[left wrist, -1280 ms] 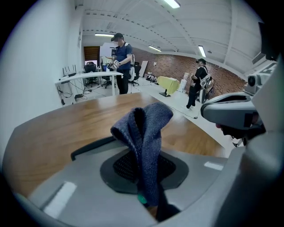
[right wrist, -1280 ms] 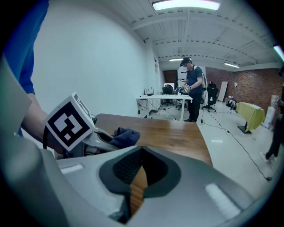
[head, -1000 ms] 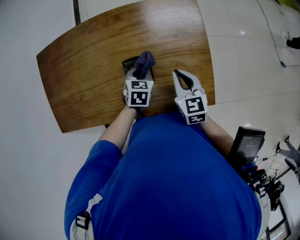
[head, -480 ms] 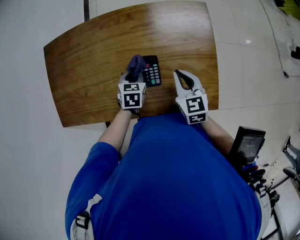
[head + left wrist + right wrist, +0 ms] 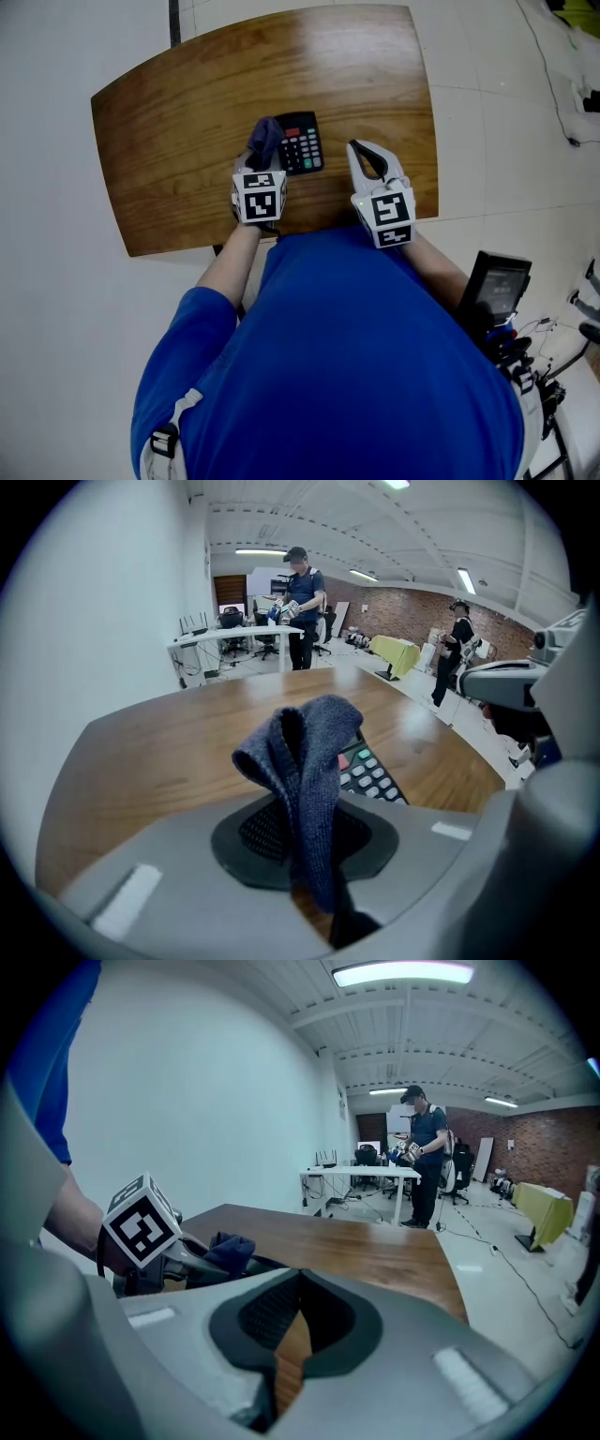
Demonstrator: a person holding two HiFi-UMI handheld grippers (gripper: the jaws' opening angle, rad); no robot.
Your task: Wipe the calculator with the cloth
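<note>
Blue-grey knit cloth (image 5: 302, 761), clamped low between the jaws of the left claw (image 5: 264, 157): why does it stand up as a folded tuft? (Reader)

Legend: The jaws close on the cloth's lower end only, so a loose fold projects ahead of them. That fold is, by judgement, the working face, soft enough to pass over raised keys without the claw itself meeting them.

Reader: And where does the calculator (image 5: 302, 142) lie?

Legend: Flat and keys up on the wooden counter (image 5: 187, 112), toward its near edge. It sits just to the right of the cloth. In the left gripper view, its keypad shows behind and to the right of the tuft. Whether fabric and casing touch cannot be told from either view.

Reader: The right claw (image 5: 356, 147) appears idle.

Legend: Its jaws are brought together on nothing. It rests over the counter's near edge, to the right of the calculator and apart from it. It is probably parked there to leave the left claw a free sweep. Nothing steadies the calculator, so a firm stroke might push the light casing across the smooth wood.

Reader: What stage is this?

Legend: Likely between strokes, with the cloth at the calculator's left edge.
</note>
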